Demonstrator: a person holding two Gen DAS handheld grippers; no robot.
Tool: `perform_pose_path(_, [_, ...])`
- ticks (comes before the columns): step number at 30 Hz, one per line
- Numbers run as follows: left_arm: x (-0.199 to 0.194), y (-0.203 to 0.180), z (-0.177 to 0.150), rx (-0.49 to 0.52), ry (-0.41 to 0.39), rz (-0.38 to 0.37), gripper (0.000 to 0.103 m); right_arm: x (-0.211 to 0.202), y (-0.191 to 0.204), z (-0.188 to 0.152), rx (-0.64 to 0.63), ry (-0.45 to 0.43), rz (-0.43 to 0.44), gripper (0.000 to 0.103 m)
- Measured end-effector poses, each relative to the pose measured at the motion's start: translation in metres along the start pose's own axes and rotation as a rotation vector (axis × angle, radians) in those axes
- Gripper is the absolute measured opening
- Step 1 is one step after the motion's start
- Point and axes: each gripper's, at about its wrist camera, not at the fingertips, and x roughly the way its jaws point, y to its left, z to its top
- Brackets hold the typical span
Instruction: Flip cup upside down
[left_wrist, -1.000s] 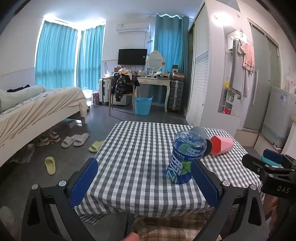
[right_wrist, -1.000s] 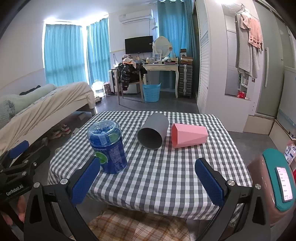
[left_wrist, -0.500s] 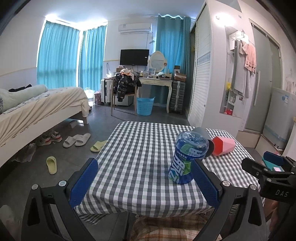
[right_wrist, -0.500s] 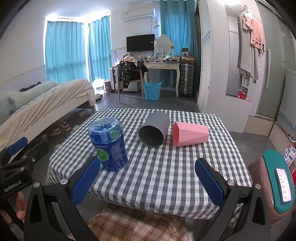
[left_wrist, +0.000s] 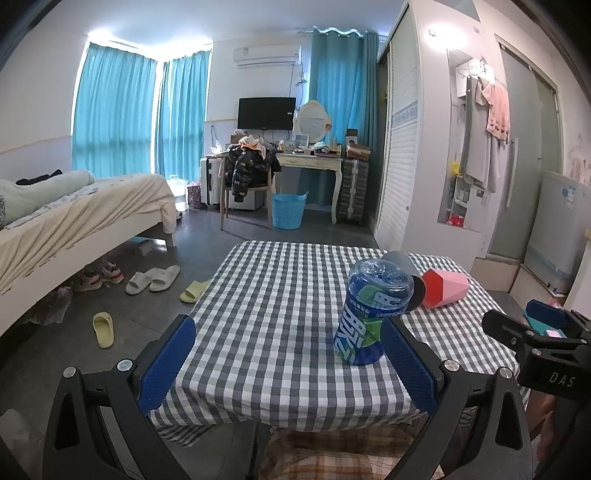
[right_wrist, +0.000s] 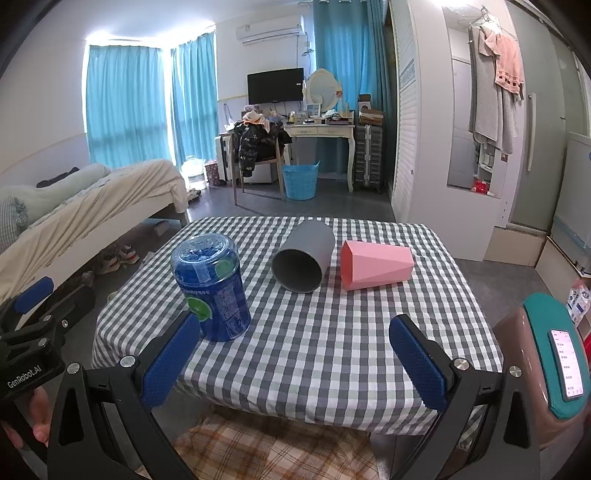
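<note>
A grey cup lies on its side on the checkered table, its mouth facing me. A pink faceted cup lies on its side just right of it. A blue transparent cup stands upside down at the left. My right gripper is open and empty at the table's near edge. My left gripper is open and empty; the blue cup stands just ahead of its right finger. The grey cup and pink cup are partly hidden behind it.
A bed stands at the left, with slippers on the floor. A chair, desk and blue basket stand at the back. A wardrobe stands at the right. A teal and pink object with a phone sits at right.
Both grippers have pulled back slightly from the table and stayed open. The cups have not moved.
</note>
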Motion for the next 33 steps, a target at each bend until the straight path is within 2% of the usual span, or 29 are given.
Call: perform_pose_path(33, [-0.0003,0.0003,-0.0029,0.004,0.002,0.008,0.103,0.0044,0.0030,-0.0060,0.002,0.010,-0.006,0.103])
